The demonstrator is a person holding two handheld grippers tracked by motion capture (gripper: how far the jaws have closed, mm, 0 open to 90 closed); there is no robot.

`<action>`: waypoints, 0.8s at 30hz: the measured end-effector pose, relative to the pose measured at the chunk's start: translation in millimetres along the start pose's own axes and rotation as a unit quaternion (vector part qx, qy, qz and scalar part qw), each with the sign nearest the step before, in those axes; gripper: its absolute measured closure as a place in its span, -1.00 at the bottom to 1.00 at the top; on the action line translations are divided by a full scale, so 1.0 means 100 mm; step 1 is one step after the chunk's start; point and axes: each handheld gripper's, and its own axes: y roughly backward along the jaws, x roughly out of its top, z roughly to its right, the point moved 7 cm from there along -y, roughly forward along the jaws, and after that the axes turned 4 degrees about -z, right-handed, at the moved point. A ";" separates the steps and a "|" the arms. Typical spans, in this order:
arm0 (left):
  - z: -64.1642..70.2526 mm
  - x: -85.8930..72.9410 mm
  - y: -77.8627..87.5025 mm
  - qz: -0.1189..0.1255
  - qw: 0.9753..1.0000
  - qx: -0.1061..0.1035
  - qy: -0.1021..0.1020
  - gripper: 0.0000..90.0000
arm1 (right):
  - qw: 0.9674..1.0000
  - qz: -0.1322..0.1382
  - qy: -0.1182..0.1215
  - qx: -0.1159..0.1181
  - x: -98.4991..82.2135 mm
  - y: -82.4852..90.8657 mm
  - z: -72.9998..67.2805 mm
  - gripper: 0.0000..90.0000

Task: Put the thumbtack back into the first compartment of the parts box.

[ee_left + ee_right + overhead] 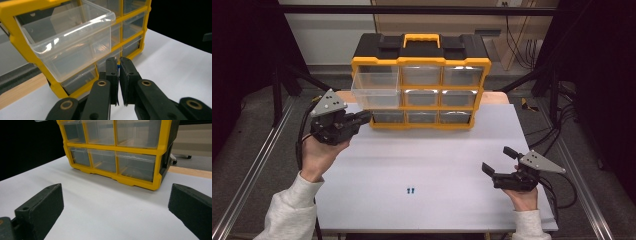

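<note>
Left gripper (364, 117), raised off the table's far-left corner just below the pulled-out drawer (374, 82); jaws pressed nearly together on a sliver of blue (118, 66) at their tips, judged to be a small blue piece pinched there, too hidden to name further.

Top-left drawer of 9 in the yellow-and-black parts organizer (419, 61) at the table's far edge, drawn forward and open to above; other 8 shut.

Right gripper (497, 159) low near the table's (437, 150) right edge, jaws spread wide with nothing between them, pointed toward the organizer.

2 more blue pieces (410, 190) side by side near the middle of the table's near edge, well apart from both grippers.

Handling, as a judgement: piece very light, hard and smooth, likely to twist or spring out of flat pads; best taken across its middle at the very pad tips, with a steady, modest squeeze.

Drawer in clear thin plastic (75, 37), light, slightly flexible, free to slide; best left unbumped, its open top approached from above; front lip the place to push on for closing.
</note>
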 end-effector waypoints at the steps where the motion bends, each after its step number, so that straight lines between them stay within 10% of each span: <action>1: 0.00 0.02 0.01 0.003 1.000 -0.001 0.002 0.89 | 1.000 0.000 0.000 0.000 0.00 0.00 0.00 -0.99; 24: -0.17 0.43 0.02 0.021 1.000 0.020 -0.003 0.88 | 1.000 0.001 0.000 -0.001 0.00 0.00 0.00 -0.99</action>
